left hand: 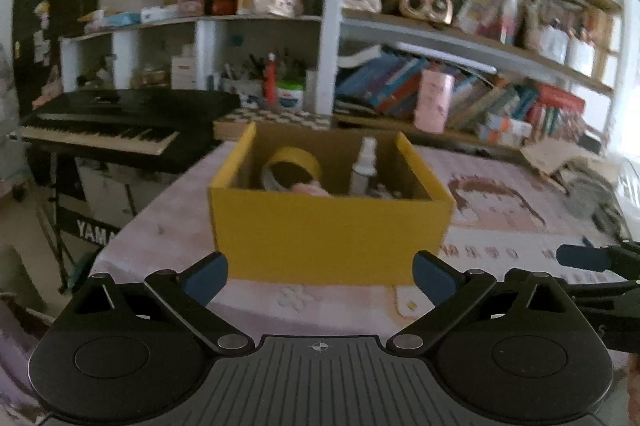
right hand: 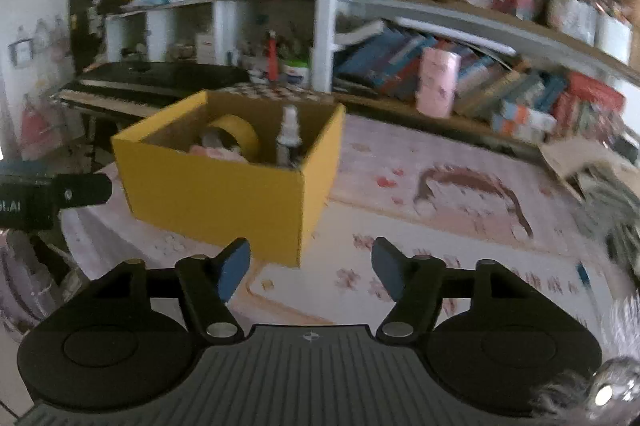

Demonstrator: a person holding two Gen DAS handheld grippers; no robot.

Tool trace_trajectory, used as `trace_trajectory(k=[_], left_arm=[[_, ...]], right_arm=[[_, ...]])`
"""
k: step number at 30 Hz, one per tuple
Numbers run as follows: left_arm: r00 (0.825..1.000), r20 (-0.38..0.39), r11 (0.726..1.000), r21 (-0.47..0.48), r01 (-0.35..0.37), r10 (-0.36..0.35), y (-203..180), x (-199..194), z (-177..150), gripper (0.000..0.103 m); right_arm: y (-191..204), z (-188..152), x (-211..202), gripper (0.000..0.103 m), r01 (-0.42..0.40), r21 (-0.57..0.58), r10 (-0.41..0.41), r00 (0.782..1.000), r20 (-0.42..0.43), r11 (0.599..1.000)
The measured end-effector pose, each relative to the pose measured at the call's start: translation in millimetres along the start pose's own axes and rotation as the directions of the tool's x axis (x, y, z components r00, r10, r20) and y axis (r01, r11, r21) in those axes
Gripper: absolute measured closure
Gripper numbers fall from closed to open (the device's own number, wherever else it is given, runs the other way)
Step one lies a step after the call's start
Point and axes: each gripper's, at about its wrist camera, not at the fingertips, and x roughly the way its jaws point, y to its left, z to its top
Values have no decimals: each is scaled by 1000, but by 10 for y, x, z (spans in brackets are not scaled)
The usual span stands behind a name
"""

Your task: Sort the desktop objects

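Box [left hand: 328, 230] dead ahead of left gripper [left hand: 320, 272], centre frame.
Both grippers wide, holding nothing; right gripper [right hand: 311, 272] sees it upper left.

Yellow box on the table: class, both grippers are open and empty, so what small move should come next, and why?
Probably swing the right gripper right, toward the clutter at the table's far right edge, to look for the next item. The yellow box already holds a tape roll and spray bottle, both grippers are empty, and the left gripper already faces the box.

left gripper [left hand: 320, 272] spread, right gripper [right hand: 311, 268] too (both empty)
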Motion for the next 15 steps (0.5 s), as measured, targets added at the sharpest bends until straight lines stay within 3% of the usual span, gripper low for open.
trace_trajectory(k=[6, 15], left_arm=[[999, -41, 999, 28, 28, -27, -219, -14, -182, 3], [990, -133, 997, 52, 52, -45, -498, 88, -334, 0]], right_arm=[[-138, -251, -116, 30, 74, 97, -67, 995, -78, 993], [-362, -432, -220, 23, 151, 157, -132, 984, -121, 976]])
